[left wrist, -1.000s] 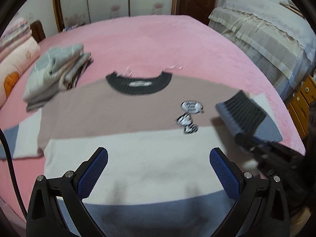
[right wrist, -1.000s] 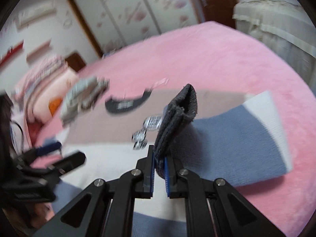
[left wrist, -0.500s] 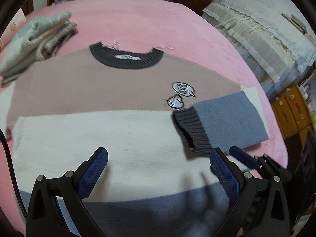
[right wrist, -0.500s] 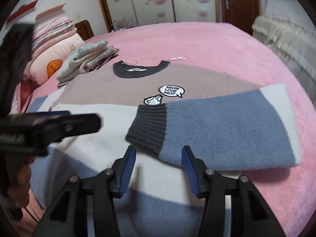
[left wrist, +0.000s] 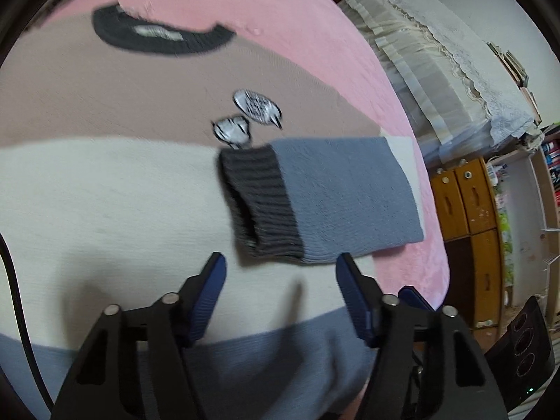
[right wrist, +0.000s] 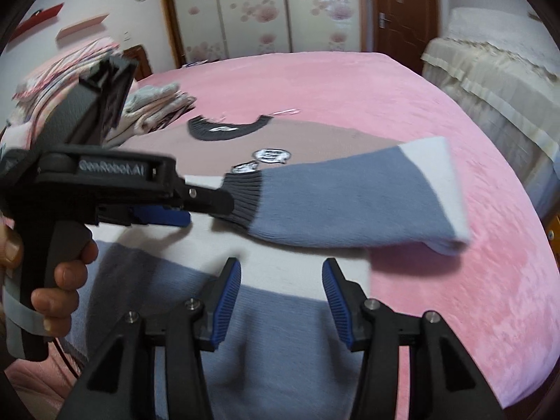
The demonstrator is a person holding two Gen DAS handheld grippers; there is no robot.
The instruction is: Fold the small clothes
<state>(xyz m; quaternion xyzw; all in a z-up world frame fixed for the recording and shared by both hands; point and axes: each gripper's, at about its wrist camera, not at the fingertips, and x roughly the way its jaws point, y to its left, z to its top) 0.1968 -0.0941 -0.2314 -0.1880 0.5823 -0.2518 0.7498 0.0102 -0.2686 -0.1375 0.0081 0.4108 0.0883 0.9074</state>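
Since a second ago, your right gripper [right wrist: 281,294] has let go of the sleeve [left wrist: 344,197]; its jaws have just been opening and now stand partly apart, nothing between them. That sleeve now lies folded across the sweater [left wrist: 105,192], dark cuff [left wrist: 260,203] at the chest, just below the cartoon patch [left wrist: 257,106]. Your left gripper [left wrist: 280,280] has dipped toward the cuff; its jaws have just been closing and stand about half open, holding nothing, the cuff at twelve o'clock from them. In the right wrist view, your hand [right wrist: 59,280] grips the left gripper's handle at nine o'clock. At ten o'clock, folded clothes [right wrist: 154,105] sit on the pink bed [right wrist: 350,84].
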